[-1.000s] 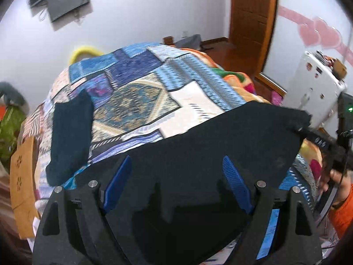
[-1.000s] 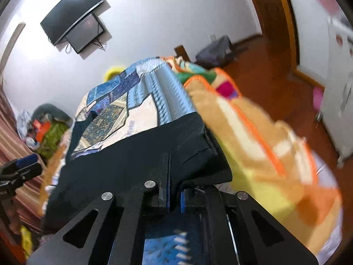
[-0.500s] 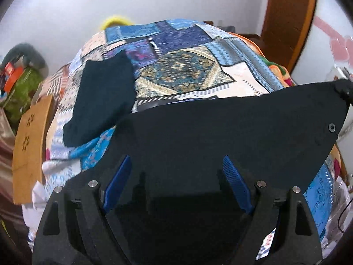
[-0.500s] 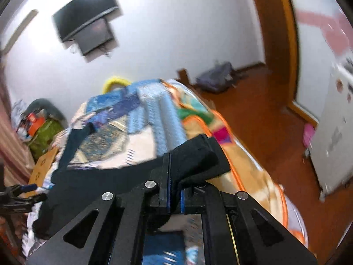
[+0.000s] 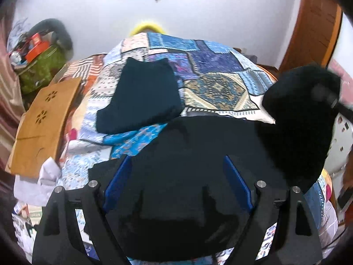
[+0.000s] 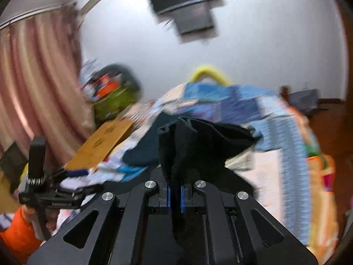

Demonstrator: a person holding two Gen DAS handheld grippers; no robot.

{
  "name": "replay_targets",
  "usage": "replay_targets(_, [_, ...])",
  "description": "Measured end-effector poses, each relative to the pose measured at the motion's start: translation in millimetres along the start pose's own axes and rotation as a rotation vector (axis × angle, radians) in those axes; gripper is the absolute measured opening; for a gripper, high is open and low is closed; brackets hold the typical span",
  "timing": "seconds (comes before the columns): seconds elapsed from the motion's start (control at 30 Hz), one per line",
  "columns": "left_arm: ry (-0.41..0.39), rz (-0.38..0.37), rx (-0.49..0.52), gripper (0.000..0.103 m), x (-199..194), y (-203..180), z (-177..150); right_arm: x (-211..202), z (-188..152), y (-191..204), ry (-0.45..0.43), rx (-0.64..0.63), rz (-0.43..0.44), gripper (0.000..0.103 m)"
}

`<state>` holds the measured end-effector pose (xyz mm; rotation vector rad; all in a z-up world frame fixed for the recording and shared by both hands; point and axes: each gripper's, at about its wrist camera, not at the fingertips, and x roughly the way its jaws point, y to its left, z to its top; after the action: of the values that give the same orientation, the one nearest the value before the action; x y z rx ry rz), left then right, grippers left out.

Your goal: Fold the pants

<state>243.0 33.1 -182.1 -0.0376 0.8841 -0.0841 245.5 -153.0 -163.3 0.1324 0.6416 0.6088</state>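
Note:
Black pants lie on the patchwork quilt of a bed, just in front of my left gripper. The left gripper is open, its blue pads spread wide over the cloth, holding nothing. My right gripper is shut on an end of the black pants and holds it lifted above the bed. That lifted end shows as a black bunch at the right of the left wrist view. The right wrist view is blurred.
A dark folded garment lies further back on the quilt. A brown cardboard piece leans at the bed's left edge. A green bag with clutter stands by the wall. A wooden door is at the right.
My right gripper has lifted its end of the pants and swung it left, over the rest of the pants. The left gripper has stayed open over the cloth.

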Motion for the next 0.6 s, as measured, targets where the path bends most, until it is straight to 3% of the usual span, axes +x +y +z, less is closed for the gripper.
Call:
replay_targets(0.17, [0.005, 0.021, -0.052, 0.085, -6.0, 23.6, -10.5, 63.5, -55.6, 28.6, 0.233, -0.016, 0.088, 0.007])
replay_targets(0.27, [0.018, 0.026, -0.073, 0.085, -4.0, 31.9, -14.4, 82.4, -79.5, 35.9, 0.354, -0.044, 0.069, 0.013])
replay_targets(0.37, [0.033, 0.017, -0.089, 0.085, 1.0, 35.3, -14.2, 75.2, -79.0, 36.2, 0.369, -0.057, 0.098, 0.036])
replay_targets(0.4, [0.035, 0.012, -0.090, 0.085, 2.6, 34.1, -12.8, 70.1, -75.9, 35.7, 0.369, -0.060, 0.106, 0.048])
replay_targets(0.43, [0.035, 0.010, -0.089, 0.085, 3.0, 32.9, -12.4, 63.1, -72.8, 34.3, 0.362, -0.073, 0.110, 0.053])
replay_targets(0.6, [0.017, -0.019, -0.039, 0.085, 6.0, 9.5, 2.9, 33.1, -53.8, 24.8, 0.303, -0.110, 0.074, 0.053])
